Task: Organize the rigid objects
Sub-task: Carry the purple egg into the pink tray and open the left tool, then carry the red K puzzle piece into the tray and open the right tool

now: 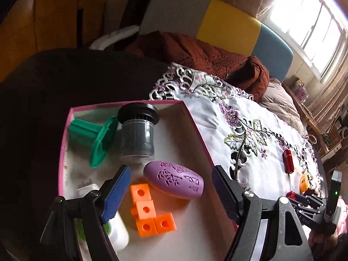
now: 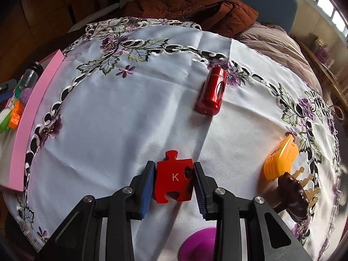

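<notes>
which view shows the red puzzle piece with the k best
The right wrist view. The red puzzle piece sits front and centre there, flat face and white K showing, pinched between the right tool pads. In the left wrist view only a small red sliver shows at the far right, letter hidden.
</notes>
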